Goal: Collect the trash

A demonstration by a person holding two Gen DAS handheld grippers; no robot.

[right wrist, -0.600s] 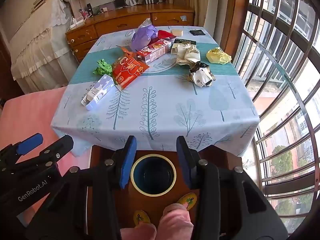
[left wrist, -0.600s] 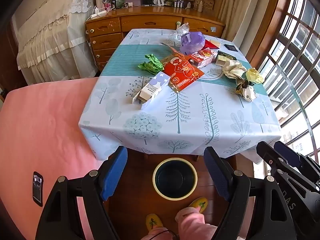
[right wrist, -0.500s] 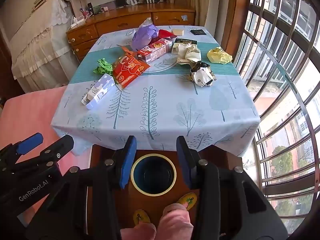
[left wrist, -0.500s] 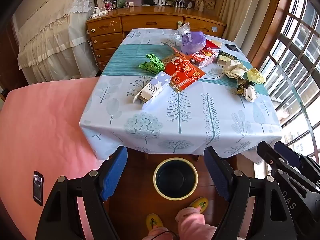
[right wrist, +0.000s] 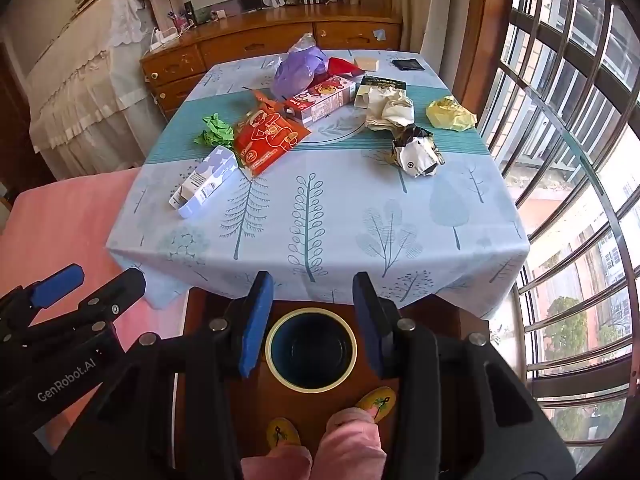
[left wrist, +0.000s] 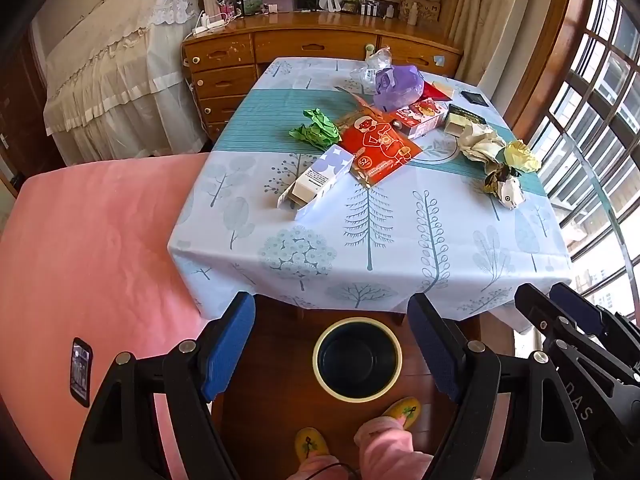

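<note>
A dark bin with a cream rim [left wrist: 357, 358] [right wrist: 311, 349] stands on the wooden floor in front of the table. Trash lies on the tablecloth: a lilac carton [left wrist: 318, 180] [right wrist: 206, 184], an orange-red packet [left wrist: 378, 148] [right wrist: 268, 138], green crumpled paper [left wrist: 316, 132] [right wrist: 214, 130], a red snack box [left wrist: 420, 116] [right wrist: 322, 98], a purple bag [left wrist: 396, 82] [right wrist: 300, 68], beige crumpled paper [left wrist: 478, 142] [right wrist: 390, 108], a yellow wad [left wrist: 520, 156] [right wrist: 450, 114] and a black-and-white wrapper [left wrist: 506, 188] [right wrist: 418, 152]. My left gripper [left wrist: 332, 344] and right gripper [right wrist: 313, 320] are open and empty, held above the bin, short of the table.
A pink bed [left wrist: 88, 248] lies left of the table with a phone [left wrist: 80, 372] on it. A wooden dresser [left wrist: 312, 46] stands behind the table, barred windows [right wrist: 568, 160] to the right. The person's slippers [right wrist: 376, 398] are just behind the bin.
Both views have shifted very slightly; the table and trash look marginally nearer. Both grippers stay open and empty.
</note>
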